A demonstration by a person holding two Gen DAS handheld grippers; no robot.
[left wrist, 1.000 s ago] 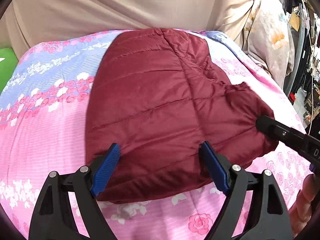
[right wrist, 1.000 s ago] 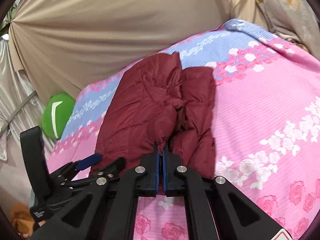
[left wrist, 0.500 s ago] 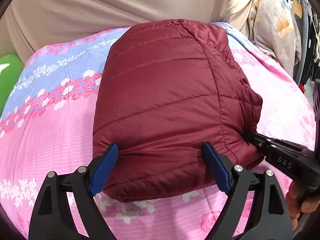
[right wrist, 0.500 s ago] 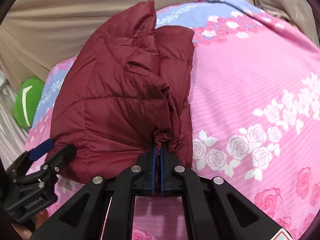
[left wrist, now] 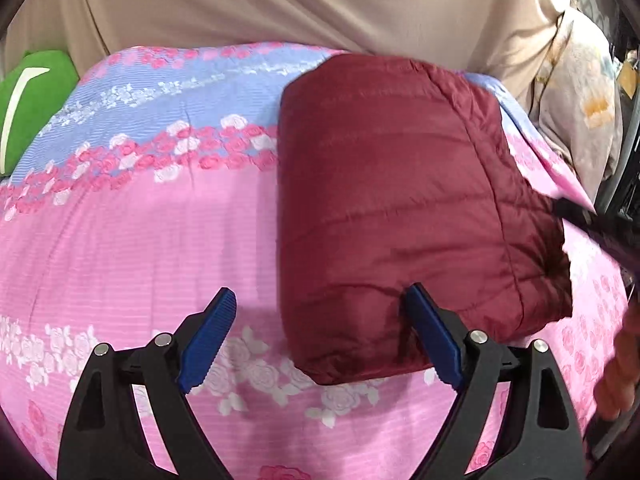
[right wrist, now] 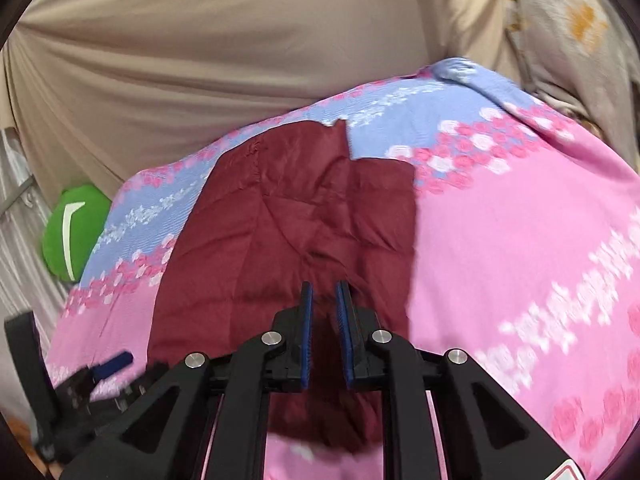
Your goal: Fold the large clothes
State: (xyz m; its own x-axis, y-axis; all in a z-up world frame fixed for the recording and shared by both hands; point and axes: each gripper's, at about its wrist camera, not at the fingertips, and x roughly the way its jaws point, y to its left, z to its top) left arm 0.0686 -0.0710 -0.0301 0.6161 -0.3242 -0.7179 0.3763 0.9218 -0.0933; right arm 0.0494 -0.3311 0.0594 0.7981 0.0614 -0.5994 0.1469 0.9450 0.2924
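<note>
Left gripper stands with its blue-padded jaws spread wide and holding nothing, low over a pink and blue floral quilt; its right pad sits at the near edge of a folded maroon puffer jacket, while its left pad hangs over bare quilt; whether that right pad touches the fabric cannot be told; the jacket lies as a compact quilted bundle on the bed, toward the right in the left wrist view; right gripper, blurred at the jacket's far right corner in that view, has just been parting its jaws, which now show a narrow gap with maroon fabric behind it and no cloth pinched between the pads; a beige curtain hangs behind the bed; a green cushion rests at the bed's left edge.
</note>
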